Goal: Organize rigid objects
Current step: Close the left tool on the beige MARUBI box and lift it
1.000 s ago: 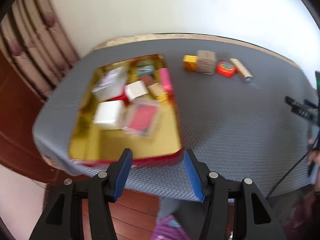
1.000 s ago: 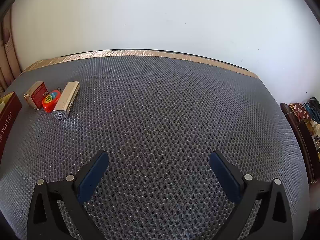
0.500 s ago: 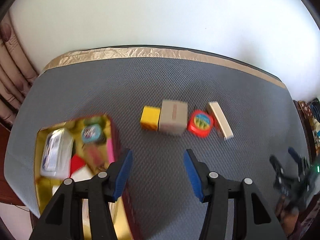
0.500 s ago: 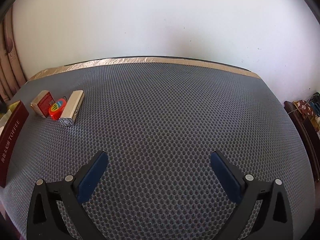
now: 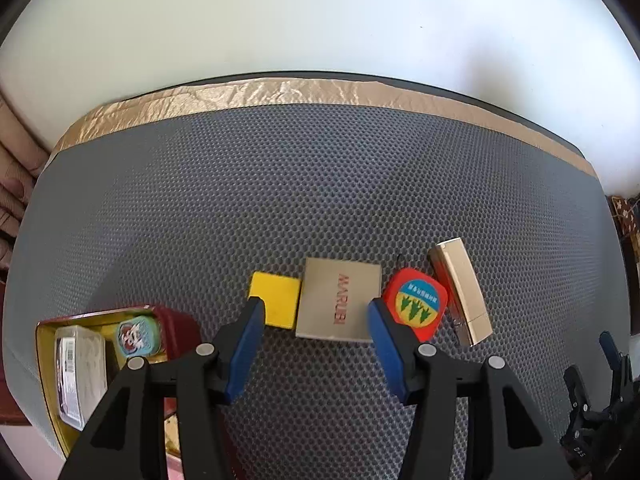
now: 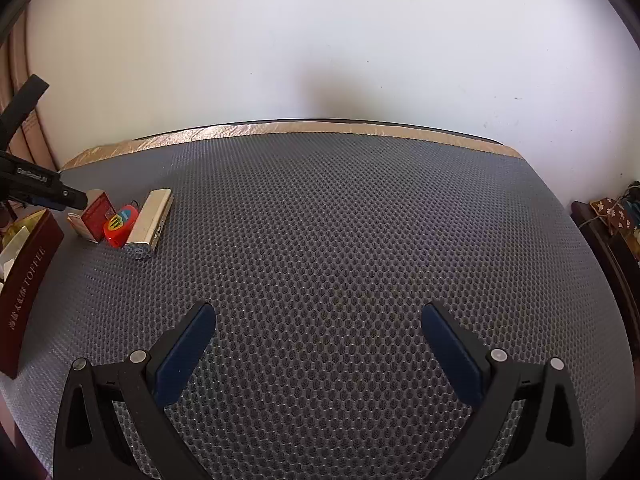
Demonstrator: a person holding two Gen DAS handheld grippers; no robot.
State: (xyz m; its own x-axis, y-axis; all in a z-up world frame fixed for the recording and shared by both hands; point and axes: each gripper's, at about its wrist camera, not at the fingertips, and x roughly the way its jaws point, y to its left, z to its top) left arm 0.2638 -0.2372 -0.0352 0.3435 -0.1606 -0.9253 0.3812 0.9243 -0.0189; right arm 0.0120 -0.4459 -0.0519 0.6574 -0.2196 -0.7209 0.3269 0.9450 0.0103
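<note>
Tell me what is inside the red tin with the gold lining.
In the left wrist view, the red tin holds a clear plastic box and a small teal tin. The left gripper covers the tin's nearer part, so anything there is hidden.

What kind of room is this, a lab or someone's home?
Probably a home. A curtain hangs beside a plain white wall, and the padded table holds a toffee tin of household odds and ends.

Left gripper (image 5: 314,312) moved from tray (image 5: 46,364) to tan box (image 5: 338,304).
</note>
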